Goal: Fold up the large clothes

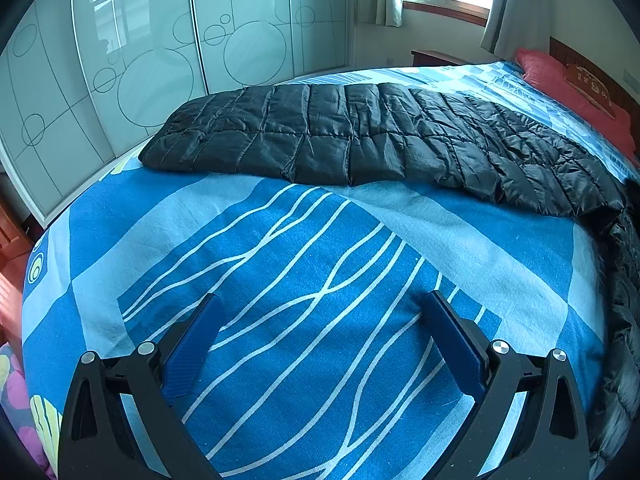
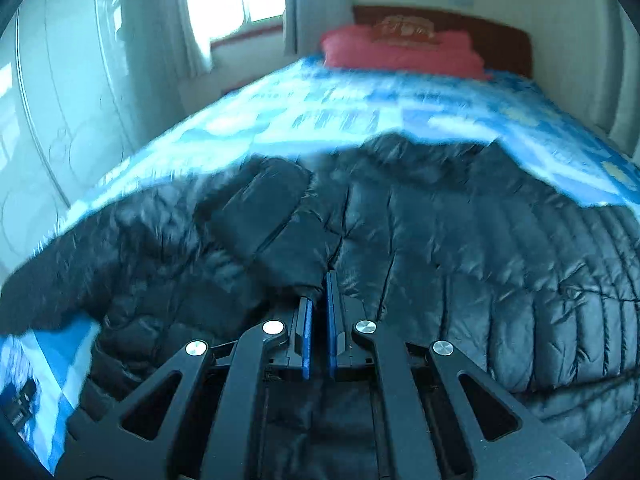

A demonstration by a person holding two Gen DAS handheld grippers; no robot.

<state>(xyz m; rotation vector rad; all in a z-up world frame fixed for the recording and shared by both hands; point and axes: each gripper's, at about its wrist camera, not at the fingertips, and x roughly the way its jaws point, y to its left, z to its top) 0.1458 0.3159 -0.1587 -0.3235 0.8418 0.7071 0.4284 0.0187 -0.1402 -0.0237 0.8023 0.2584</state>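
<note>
Black quilted jacket (image 1: 360,136) lay spread across the bed (image 1: 320,300), between us and the red pillow (image 1: 568,84) at the headboard. We held the left gripper (image 1: 320,340) over bare blue sheet on our side of the jacket, its fingers (image 1: 452,344) wide apart and empty. Our right gripper (image 2: 319,304) sat over the jacket, fingers (image 2: 331,320) nearly together, pinching a dark flap (image 2: 260,220) of it.
</note>
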